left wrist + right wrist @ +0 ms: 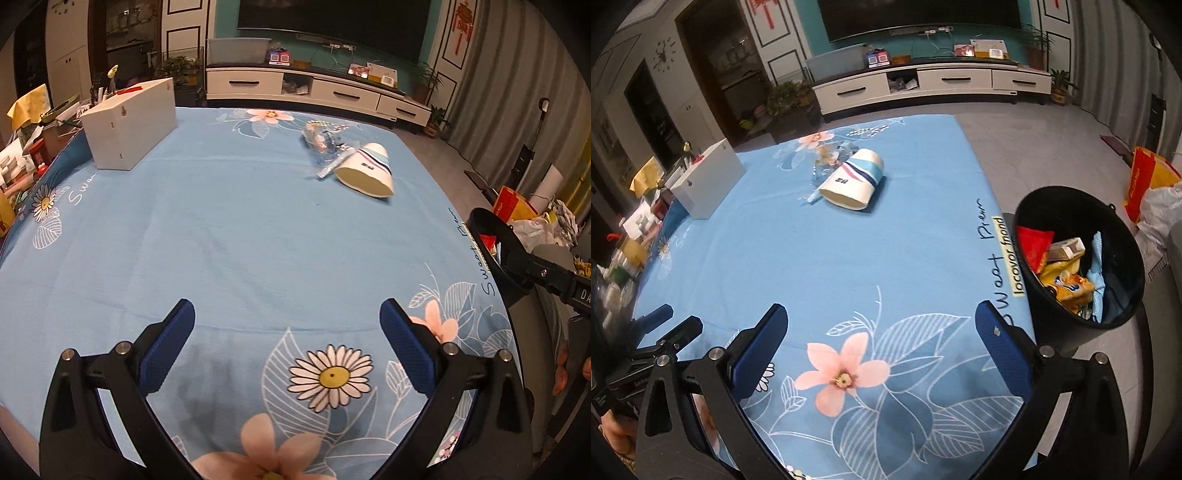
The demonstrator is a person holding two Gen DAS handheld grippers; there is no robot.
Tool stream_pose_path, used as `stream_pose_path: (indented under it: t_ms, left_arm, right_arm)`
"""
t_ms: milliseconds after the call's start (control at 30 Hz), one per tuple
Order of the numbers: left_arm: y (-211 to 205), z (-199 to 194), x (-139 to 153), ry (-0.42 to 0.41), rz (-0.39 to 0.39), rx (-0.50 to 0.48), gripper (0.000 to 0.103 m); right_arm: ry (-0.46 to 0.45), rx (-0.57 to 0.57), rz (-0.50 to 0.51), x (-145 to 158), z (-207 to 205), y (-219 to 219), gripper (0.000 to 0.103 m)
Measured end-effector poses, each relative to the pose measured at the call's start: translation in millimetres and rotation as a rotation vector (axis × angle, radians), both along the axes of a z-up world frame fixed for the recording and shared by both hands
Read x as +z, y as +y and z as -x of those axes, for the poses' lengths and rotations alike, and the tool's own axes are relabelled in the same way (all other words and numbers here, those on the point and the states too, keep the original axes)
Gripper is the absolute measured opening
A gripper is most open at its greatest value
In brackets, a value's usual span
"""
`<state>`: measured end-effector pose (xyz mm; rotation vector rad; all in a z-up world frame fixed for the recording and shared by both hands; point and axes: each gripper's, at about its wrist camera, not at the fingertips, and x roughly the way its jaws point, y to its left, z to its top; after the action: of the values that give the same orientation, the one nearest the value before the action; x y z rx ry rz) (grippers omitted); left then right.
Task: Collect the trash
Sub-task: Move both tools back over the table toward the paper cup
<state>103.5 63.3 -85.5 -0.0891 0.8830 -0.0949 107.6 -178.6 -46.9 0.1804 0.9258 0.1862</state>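
A white paper cup [367,170] with blue stripes lies on its side on the blue flowered tablecloth [240,229], far right of centre. A crumpled clear plastic wrapper [327,142] lies just behind it. Both also show in the right wrist view, the cup [854,178] and the wrapper [831,157]. A black trash bin [1082,218] stands off the table's right edge, holding several wrappers; its rim shows in the left wrist view [487,221]. My left gripper [287,332] is open and empty over the near table. My right gripper [881,334] is open and empty too.
A white box [129,122] stands at the table's far left, also in the right wrist view [707,181]. Clutter crowds the left edge [26,147]. Bags [1156,188] lie on the floor beyond the bin. A TV cabinet [314,92] stands behind.
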Motion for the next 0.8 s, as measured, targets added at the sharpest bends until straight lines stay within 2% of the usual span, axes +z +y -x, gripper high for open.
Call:
stream_pose_path:
  t_ms: [467,800]
  left_arm:
    - [13,-14,-8,0.008,0.019,0.015,0.100]
    - [20,-31,-24,0.038,0.043,0.038,0.100]
  right_arm:
    - [0.004,0.019,0.008,-3,-25,17,0.099]
    - [0.038,0.023,-0.052,-20,-51,18,0.099]
